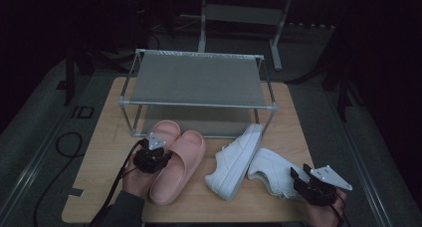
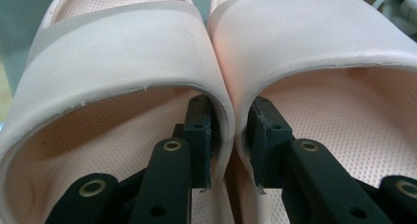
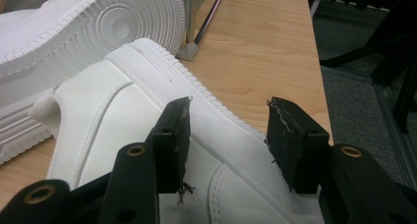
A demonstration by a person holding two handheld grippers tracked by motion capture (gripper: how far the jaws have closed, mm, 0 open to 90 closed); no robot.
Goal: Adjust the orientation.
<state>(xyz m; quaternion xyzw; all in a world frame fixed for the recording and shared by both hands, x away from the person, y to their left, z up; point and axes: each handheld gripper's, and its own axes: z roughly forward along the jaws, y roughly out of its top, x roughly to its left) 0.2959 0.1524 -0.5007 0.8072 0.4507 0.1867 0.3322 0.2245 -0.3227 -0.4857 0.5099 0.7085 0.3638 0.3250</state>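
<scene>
The left gripper is seen with one jaw inside each pink slipper, the two adjoining inner walls lying between the jaws; whether the pads press on them cannot be told. Both slippers are laid side by side just in front of the rack, toward its left end. The right gripper is held released over the heel of one white sneaker, nothing being gripped. A second sneaker is tipped on its side between slippers and first sneaker, near the rack's right leg.
</scene>
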